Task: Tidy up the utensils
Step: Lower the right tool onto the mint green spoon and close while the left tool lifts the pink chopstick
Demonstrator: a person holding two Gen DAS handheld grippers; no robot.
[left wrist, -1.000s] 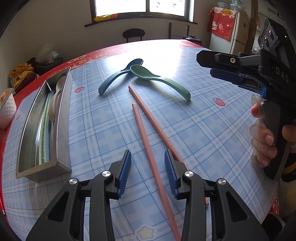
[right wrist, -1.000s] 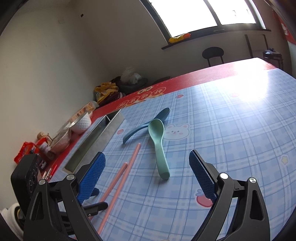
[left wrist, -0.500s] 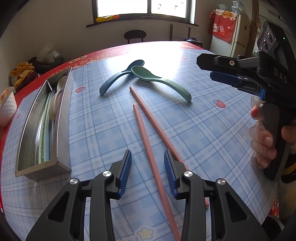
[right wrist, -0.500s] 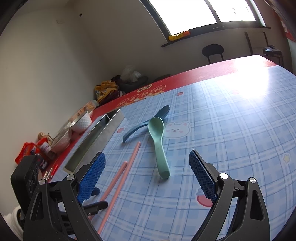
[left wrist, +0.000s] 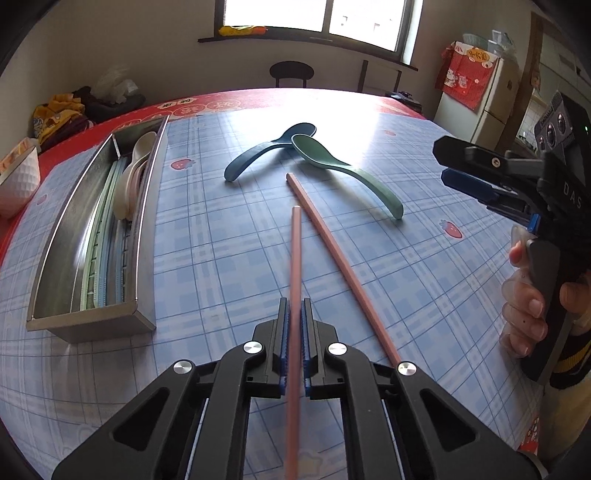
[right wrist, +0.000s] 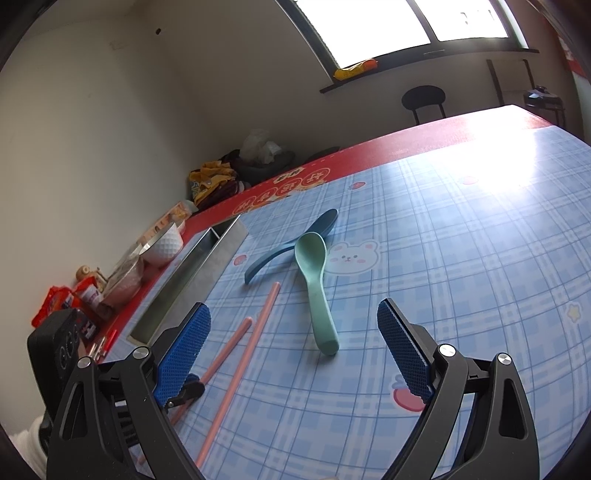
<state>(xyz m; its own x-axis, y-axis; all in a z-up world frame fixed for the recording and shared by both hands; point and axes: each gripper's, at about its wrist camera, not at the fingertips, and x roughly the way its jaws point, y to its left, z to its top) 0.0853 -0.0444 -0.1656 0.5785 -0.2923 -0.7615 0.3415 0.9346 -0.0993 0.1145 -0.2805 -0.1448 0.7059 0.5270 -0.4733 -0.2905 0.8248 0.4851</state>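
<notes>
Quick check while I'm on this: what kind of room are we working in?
Most likely a home kitchen or dining room: a table with a patterned plaid tablecloth, a white fridge in the far corner, and a stool under the window.

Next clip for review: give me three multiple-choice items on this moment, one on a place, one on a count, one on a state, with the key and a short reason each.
1. Where does the metal tray stand?
A. left of the chopsticks
B. right of the spoons
C. on the chair

2. How many spoons lie loose on the table?
A. one
B. two
C. four

3. What is the left gripper doing?
A. open over a spoon
B. shut on a chopstick
C. shut on nothing

Key:
1 A: in the left wrist view the metal tray is left of both chopsticks.
2 B: dark blue spoon, green spoon.
3 B: the left gripper has just closed on the chopstick.
</notes>
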